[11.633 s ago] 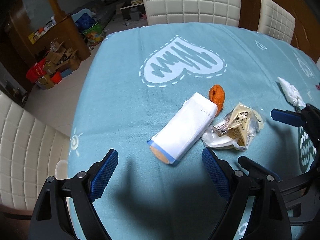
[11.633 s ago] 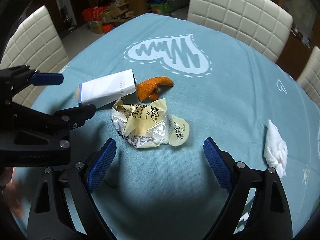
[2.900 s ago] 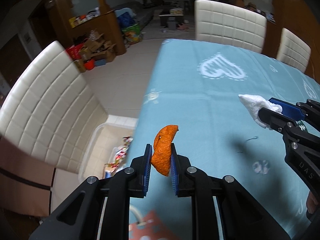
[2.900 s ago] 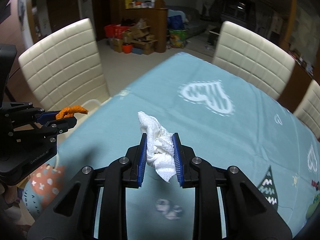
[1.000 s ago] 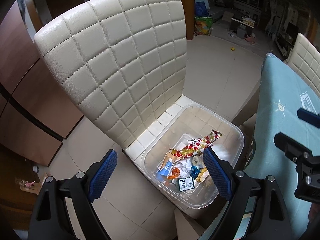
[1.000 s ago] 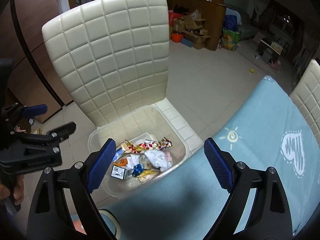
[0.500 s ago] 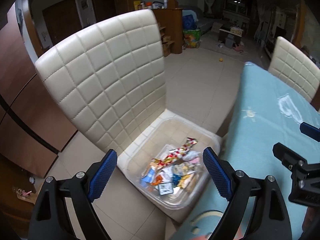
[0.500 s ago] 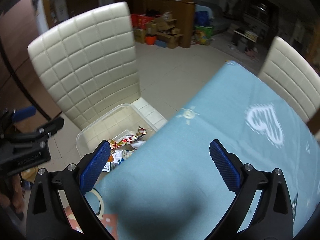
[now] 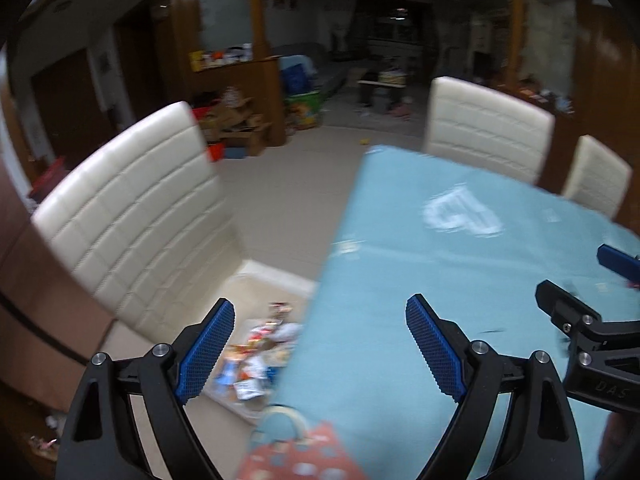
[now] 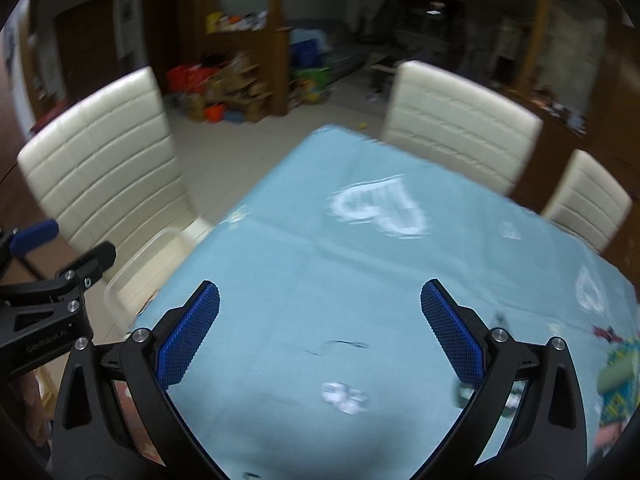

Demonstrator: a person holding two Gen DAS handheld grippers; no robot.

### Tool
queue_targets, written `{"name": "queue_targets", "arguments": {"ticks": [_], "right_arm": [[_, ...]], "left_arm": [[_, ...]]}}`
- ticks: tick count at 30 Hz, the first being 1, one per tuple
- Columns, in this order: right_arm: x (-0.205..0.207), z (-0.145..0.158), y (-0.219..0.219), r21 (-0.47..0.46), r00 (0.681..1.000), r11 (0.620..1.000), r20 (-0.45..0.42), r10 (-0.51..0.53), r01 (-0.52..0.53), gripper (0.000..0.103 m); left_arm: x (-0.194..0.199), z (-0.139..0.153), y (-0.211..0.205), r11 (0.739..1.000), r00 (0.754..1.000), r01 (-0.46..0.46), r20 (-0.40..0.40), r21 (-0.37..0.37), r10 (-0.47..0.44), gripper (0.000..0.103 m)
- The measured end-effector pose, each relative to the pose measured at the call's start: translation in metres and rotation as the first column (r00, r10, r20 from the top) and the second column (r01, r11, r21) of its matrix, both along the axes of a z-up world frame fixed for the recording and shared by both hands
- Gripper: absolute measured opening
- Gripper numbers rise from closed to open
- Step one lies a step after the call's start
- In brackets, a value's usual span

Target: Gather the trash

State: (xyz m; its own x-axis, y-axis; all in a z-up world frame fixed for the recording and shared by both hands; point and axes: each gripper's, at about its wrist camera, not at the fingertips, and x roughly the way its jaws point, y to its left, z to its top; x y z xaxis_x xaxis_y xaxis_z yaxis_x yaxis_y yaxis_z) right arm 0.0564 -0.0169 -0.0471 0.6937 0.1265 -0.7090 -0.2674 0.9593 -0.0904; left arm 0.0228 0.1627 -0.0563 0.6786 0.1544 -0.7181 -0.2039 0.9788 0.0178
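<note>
- Step in hand: both grippers are empty and face the surface, a table under a teal cloth; judged from this, a drop into the bin is done and the return for more trash is under way.
- Left gripper: jaws wide apart, nothing between them; it hangs over the left edge of the surface, above the bin.
- Right gripper: its jaws have just been opening and stand wide apart, with nothing between them; it hangs over the near part of the surface.
- Bin: a clear tub on the floor, just beside the left edge of the surface and in front of a cream chair. It holds the collected trash, a blurred heap of coloured wrappers.
- Surface: no loose wrapper or tissue shows plainly on it. The white patch near the right gripper and the hearts farther off look like print on the cloth, though motion blur leaves this uncertain.
- Next move: a sweep over the near and right parts of the surface, where blurred coloured shapes lie at the edge of view. If any is trash, the nearer gripper must descend astride it and clamp; if none, the task appears complete.
</note>
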Motion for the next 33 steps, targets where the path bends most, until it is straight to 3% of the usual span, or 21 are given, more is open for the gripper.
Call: {"name": "queue_targets", "arguments": {"ticks": [7,12,20,33], "right_arm": [[-0.028,0.043,-0.063,0.008,0.984,0.989,0.101,-0.15,0.15,0.1],[-0.046,0.056,-0.093,0.033,0.973,0.979,0.109,-0.206,0.203,0.1],[-0.068,0.051,-0.118,0.08,0.966,0.965,0.048,-0.253,0.249,0.1],[-0.094,0.07,-0.135,0.096,0.952,0.955,0.101,-0.289,0.279,0.1]], "left_arm": [[-0.008,0.038,-0.066,0.995,0.992,0.098,0.081,0.036,-0.1,0.085],[-0.014,0.051,-0.103,0.988,0.985,0.142,0.091,0.065,-0.148,0.086],[-0.028,0.058,-0.131,0.986,0.985,0.159,0.062,0.051,-0.162,0.085],[-0.05,0.071,-0.149,0.981,0.979,0.169,0.102,0.092,-0.178,0.085]]}}
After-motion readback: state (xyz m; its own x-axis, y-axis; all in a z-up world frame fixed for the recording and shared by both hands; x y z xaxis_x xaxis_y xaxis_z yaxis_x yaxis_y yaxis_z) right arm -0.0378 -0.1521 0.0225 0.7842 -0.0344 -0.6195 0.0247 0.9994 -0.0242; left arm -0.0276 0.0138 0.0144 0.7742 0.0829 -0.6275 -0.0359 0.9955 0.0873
